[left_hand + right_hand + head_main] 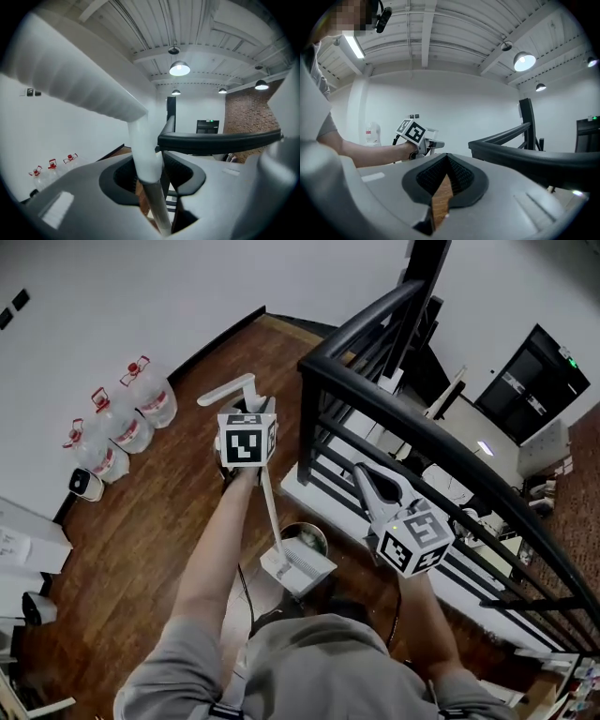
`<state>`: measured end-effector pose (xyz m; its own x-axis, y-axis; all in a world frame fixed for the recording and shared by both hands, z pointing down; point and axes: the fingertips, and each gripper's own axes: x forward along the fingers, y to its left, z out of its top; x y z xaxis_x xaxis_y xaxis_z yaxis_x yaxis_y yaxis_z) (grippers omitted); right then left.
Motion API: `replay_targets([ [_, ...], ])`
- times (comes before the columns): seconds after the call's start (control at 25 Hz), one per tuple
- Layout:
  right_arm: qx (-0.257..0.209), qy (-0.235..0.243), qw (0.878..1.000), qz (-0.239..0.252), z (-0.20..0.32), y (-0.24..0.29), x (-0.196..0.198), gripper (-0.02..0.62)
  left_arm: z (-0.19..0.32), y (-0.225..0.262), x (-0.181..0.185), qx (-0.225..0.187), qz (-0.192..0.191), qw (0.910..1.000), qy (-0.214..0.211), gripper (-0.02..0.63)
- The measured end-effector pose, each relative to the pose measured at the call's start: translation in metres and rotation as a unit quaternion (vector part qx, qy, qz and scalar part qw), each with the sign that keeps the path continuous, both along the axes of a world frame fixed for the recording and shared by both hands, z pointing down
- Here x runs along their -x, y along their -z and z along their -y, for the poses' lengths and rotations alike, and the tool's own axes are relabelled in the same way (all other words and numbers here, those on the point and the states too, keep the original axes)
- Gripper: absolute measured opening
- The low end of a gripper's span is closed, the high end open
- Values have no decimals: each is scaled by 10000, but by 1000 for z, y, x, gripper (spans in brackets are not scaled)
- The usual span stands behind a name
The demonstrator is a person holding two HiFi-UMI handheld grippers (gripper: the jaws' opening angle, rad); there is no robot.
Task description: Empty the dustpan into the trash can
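Jaws on left gripper (150,174) clamped on the dustpan handle (146,154), pads squeezing the pole where the white sleeve meets the grey rod. The T-shaped top of the handle sticks out above the left gripper (247,409) in head view. Pole runs down from it to the dustpan (298,568), which hangs low in front of the person and overlaps the near rim of the round trash can (315,533); can't tell if they touch. Right gripper (446,161) jaws together, nothing between them, only wooden floor (141,521) showing through the slit. It sits beside the black railing (403,418). Water bottles (122,423) stand along the wall.
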<state>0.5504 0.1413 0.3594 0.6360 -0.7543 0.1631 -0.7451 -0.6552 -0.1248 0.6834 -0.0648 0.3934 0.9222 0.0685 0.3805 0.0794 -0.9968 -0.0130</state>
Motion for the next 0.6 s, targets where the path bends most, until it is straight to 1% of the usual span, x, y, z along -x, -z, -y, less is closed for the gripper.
replay_targets([
  [0.16,-181,363,9991,-101,-2,8,37,-2,-5,18,58,89,-202,9997,138,153],
  [0.32,-316,765,9965,-121,-15,17,90,-1,-19,42,134,232,-430,9986,207,149],
  [0.44,-389,1099,9932,-38,-20,12,124,0,-23,51,189,326,-606,9971,332,149],
  [0.6,-455,1517,9874,15,-6,12,165,-1,-21,50,259,494,-648,9956,464,144],
])
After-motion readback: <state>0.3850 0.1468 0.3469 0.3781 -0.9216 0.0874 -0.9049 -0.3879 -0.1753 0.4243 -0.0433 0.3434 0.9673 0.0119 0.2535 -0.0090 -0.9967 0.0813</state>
